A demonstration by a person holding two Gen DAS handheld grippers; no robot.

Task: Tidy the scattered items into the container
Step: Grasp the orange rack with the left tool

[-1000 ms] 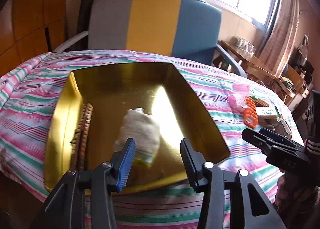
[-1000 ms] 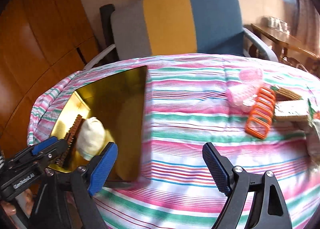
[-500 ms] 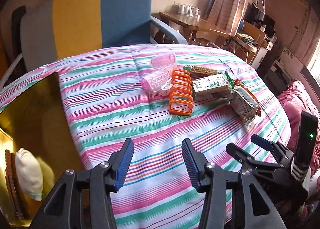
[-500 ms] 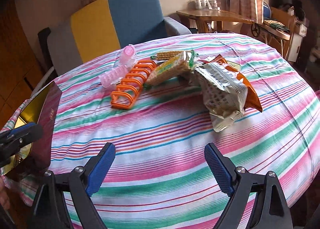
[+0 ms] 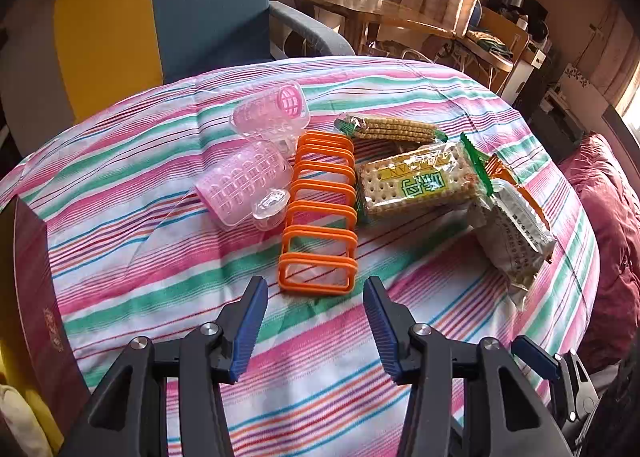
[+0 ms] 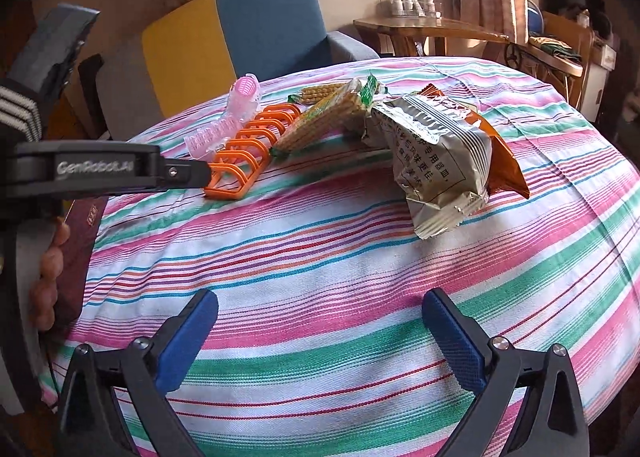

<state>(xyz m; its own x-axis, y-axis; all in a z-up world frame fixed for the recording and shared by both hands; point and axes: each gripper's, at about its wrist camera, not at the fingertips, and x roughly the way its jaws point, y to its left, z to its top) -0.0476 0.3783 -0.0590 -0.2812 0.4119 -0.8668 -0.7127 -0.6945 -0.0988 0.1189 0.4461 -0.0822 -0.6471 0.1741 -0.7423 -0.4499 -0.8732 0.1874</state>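
Two claws empty: my left claw [image 5: 316,327] half-open, orange rack [image 5: 319,213] dead ahead, long axis running straight away; right claw [image 6: 320,341] opening, farther off.

On the counter [image 5: 200,281], hair rollers [image 5: 256,161], a rack [image 5: 320,217], cracker packs [image 5: 420,181] and a snack bag [image 5: 512,233] lie in a row; the container [image 5: 36,297] sits at the left edge.

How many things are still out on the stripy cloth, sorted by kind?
Pink hair rollers: 2
Orange rack: 1
Cracker packs: 2
Snack bags, silver and orange: 2
Total: 7
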